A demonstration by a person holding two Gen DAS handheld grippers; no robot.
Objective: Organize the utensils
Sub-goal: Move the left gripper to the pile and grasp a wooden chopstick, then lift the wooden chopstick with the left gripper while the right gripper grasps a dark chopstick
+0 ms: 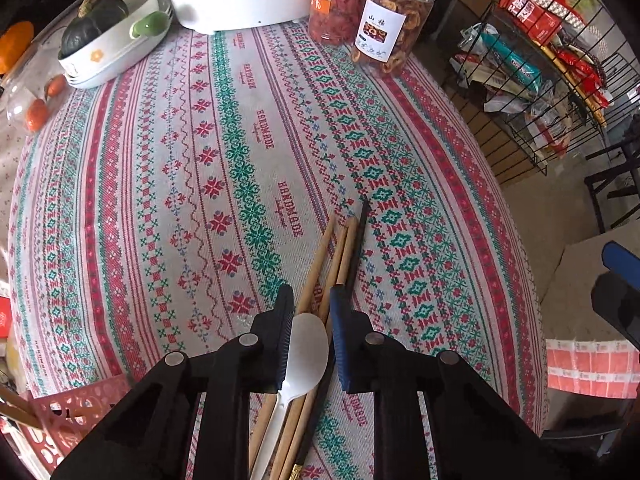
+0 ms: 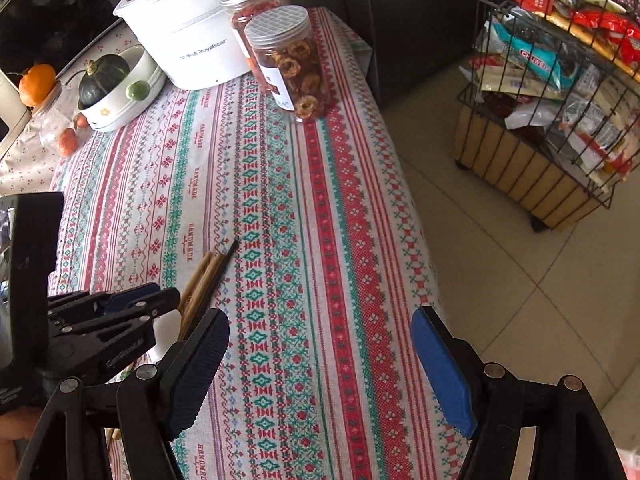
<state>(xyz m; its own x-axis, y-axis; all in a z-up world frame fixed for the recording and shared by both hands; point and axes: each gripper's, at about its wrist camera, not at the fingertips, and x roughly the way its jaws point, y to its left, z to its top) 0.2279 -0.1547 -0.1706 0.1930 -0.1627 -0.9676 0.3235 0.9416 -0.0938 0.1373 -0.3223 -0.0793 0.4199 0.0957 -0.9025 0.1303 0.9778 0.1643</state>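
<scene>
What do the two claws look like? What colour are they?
The left claw and the right claw look the same: black plastic linkage bars joined by round silver rivets, ending in flat fingers with ridged blue rubber pads. From the right camera, small white lettering shows on the left claw's black arm. No cables or sleeves are visible.

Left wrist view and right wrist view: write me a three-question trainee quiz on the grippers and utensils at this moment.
1. True or false: the right gripper is open and holds nothing.
2. Which utensil lies on top of the bundle in the left gripper? A) white plastic spoon B) metal fork C) ladle
3. Fill in: the chopsticks point toward the two clear ___ at the far table edge.

Key: 1 true; 2 A; 3 jars.
</scene>
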